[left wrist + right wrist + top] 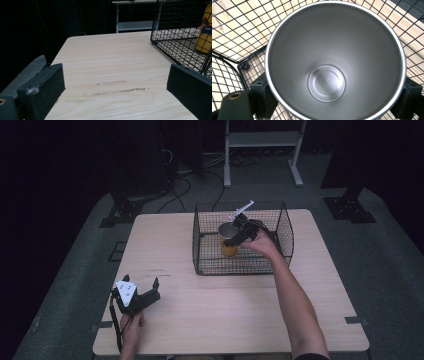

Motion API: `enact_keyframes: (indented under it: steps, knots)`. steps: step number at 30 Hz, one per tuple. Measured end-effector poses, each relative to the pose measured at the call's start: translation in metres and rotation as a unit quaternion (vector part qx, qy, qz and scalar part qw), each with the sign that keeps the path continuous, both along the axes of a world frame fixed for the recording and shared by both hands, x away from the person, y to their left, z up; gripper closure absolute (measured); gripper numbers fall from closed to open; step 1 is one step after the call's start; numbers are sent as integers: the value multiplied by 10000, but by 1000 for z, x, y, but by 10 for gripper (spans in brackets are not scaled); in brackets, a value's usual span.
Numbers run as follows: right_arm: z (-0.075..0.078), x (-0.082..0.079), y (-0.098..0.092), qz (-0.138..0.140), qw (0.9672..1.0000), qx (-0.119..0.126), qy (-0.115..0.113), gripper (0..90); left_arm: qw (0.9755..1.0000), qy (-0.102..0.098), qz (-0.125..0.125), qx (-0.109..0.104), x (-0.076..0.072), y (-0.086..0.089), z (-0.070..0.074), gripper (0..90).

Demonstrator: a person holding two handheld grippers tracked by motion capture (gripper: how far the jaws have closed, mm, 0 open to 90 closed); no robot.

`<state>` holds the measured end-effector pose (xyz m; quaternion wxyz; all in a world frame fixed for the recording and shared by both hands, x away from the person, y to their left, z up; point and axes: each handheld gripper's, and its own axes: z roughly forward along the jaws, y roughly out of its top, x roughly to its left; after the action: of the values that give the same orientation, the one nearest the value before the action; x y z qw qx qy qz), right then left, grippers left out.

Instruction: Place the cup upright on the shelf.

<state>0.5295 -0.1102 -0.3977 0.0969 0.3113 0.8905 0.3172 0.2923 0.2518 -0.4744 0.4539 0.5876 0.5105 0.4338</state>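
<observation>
Yellow steel tumbler (228,240), upright in wire basket (285,227): clamped by right gripper (239,232), seemingly for placing or lifting. Left gripper (142,292): jaws apart, idle on table (225,315).

**Colours on the desk**

Pale wood-grain desk (200,320). Black wire-grid basket (285,227) near the far edge. Yellow cup (228,249) (red and blue label print), bare silver-grey steel inside. Black grippers; the left gripper (141,283) carries a light grey plate.

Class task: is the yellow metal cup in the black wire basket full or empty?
Empty. The right gripper view looks straight into the yellow metal cup, showing bare steel walls and base; it stands inside the black wire basket.
</observation>
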Motion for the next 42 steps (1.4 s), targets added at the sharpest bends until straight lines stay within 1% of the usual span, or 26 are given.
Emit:
enact_keyframes:
  steps: [5, 9, 16, 27, 30, 38, 42]
  knots:
    - [1, -1, -1, 17, 10000, 12, 14, 130, 10000, 1, -1, 6, 0, 0, 0, 8]
    - [3, -2, -2, 45, 10000, -34, -8, 126, 10000, 0, 1, 4, 0, 0, 0, 8]
    - [5, -4, -4, 31, 10000, -8, -32, 110, 10000, 2, -4, 12, 0, 0, 0, 8]
    - [8, -7, -3, 53, 10000, 30, -22, 64, 10000, 3, -3, 14, 0, 0, 0, 8]
    - [8, -8, -3, 48, 10000, 21, -27, 30, 10000, 6, -2, 16, 0, 0, 0, 8]
    - [13, -11, -5, 44, 9999, 103, -45, 24, 10000, 7, 3, 12, 0, 0, 0, 8]
    - [16, -13, -8, 42, 9999, 96, -73, 22, 10000, 8, 5, 21, 0, -1, 0, 8]
